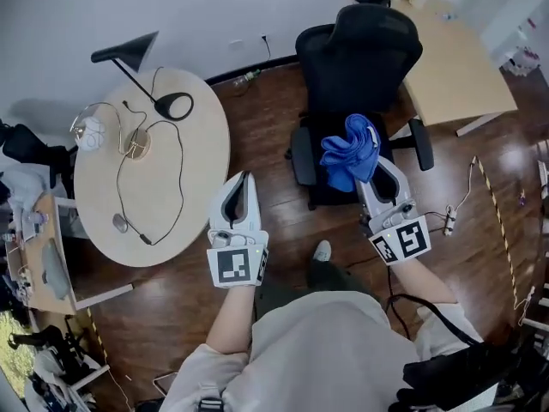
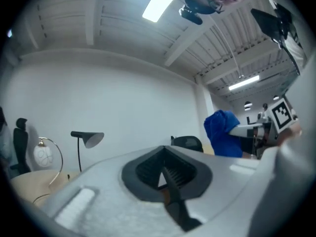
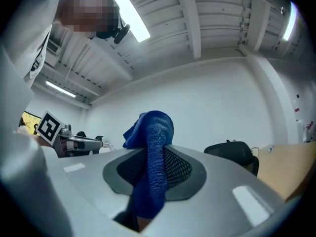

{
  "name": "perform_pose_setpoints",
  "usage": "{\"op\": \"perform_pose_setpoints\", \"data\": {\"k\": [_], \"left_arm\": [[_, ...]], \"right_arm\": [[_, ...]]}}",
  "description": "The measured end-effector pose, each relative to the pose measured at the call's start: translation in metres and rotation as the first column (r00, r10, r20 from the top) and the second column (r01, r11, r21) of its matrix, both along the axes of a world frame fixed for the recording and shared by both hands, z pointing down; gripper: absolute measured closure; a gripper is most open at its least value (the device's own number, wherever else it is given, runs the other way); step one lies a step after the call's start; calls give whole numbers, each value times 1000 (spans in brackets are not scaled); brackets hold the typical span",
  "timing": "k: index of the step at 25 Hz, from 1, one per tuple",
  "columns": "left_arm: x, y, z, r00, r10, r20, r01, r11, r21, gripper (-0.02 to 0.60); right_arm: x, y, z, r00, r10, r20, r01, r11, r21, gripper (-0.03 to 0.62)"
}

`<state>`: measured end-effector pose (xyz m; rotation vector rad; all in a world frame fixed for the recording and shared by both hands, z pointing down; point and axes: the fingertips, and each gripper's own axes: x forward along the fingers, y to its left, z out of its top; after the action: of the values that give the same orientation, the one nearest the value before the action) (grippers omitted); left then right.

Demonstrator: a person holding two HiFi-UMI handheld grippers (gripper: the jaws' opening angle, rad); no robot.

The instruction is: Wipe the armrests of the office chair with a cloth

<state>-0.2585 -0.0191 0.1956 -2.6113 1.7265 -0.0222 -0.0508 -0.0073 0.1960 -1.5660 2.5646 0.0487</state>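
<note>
Right claw (image 1: 375, 170) clamping blue cloth (image 1: 347, 148) above chair (image 1: 360, 58), round table (image 1: 210, 144) left

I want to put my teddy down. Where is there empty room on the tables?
The round table is bare along the side nearest the chair, between the looping cable and the rim, and inside the loop too. Its top left is crowded with the lamp base and a small white thing. The wooden desk behind the chair is mostly bare.
</note>
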Motion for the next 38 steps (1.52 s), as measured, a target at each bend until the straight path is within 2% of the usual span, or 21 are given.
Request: {"op": "perform_pose_setpoints", "data": {"k": [4, 9, 13, 17, 20, 23, 27, 32, 38], "left_arm": [[22, 33, -11, 999, -49, 7, 49, 999, 5, 581], [53, 74, -32, 999, 20, -44, -18, 999, 42, 581], [65, 125, -42, 1000, 1, -27, 1, 997, 78, 581], [69, 191, -24, 1000, -18, -15, 18, 1000, 16, 581], [82, 230, -19, 1000, 11, -16, -11, 1000, -13, 581], [95, 264, -35, 999, 40, -27, -41, 999, -21, 581], [115, 287, -59, 997, 55, -61, -54, 998, 22, 581], [152, 299, -69, 997, 54, -49, -50, 996, 74, 581], [208, 306, -71, 993, 103, -51, -99, 992, 77, 581]], "right_arm": [[41, 34, -12, 999, 39, -16, -39, 999, 19, 502], [87, 82, -13, 995, 90, 31, -90, 996, -16, 502], [121, 141, -18, 981, 168, 95, -165, 986, -34, 502], [137, 209, -21, 970, 215, 114, -208, 976, -70, 502], [155, 251, -29, 965, 242, 98, -233, 968, -91, 503], [168, 285, -46, 964, 255, 72, -249, 965, -84, 503], [183, 304, -60, 969, 240, 64, -237, 970, -58, 503], [212, 317, -78, 976, 214, 31, -214, 977, 7, 503], [252, 332, -72, 979, 199, 39, -198, 980, -15, 503]]}}
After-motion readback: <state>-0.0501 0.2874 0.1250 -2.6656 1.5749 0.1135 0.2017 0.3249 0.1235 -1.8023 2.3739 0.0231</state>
